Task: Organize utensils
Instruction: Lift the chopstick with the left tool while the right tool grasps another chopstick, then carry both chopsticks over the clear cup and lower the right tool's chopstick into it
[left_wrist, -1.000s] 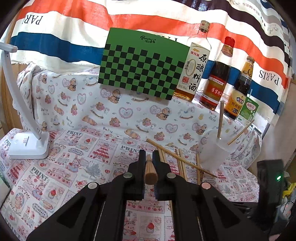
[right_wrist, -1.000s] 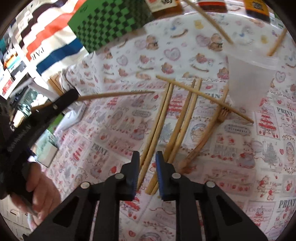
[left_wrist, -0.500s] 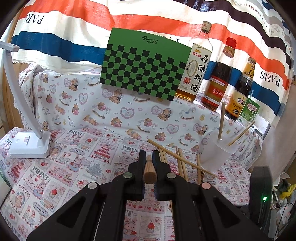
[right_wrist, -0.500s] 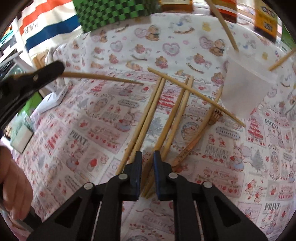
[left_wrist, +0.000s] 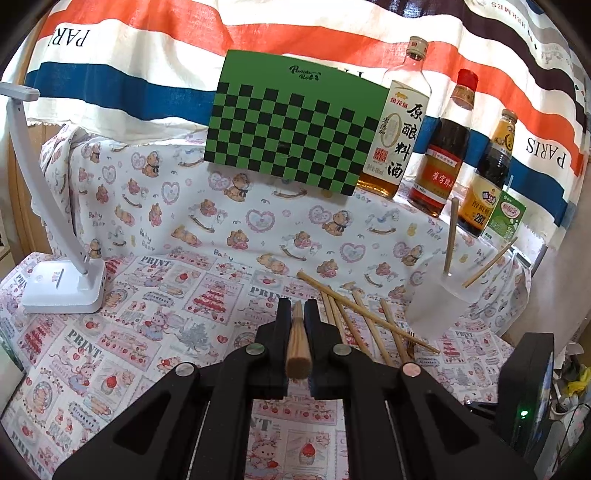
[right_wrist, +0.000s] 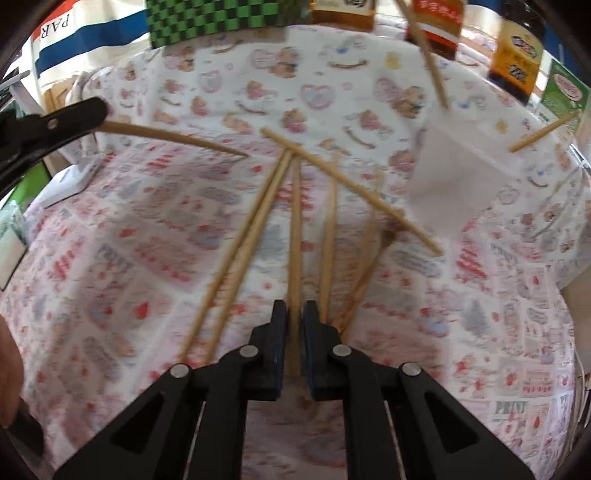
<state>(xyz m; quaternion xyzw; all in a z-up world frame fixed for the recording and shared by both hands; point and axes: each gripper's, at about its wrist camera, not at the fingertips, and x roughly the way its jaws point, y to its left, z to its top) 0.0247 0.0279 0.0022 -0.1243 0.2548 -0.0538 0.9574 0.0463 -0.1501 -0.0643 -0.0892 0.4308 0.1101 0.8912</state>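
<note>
With the left gripper (left_wrist: 298, 314) clamped on one chopstick (left_wrist: 297, 347), the right gripper (right_wrist: 294, 314) has just been closing on another chopstick (right_wrist: 295, 236) in the loose pile beside the cup (right_wrist: 454, 184), so lifting it into that cup likely comes next

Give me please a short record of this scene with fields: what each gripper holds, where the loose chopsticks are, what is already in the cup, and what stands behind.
left gripper: shut on one wooden chopstick
right gripper: jaws just closing around a loose chopstick on the cloth; grip blurred
loose chopsticks: several, crossed, lying on the printed tablecloth left of the cup
cup: translucent, two chopsticks standing in it
behind: green checkered board, three bottles, small green carton
far left: white lamp base
</note>
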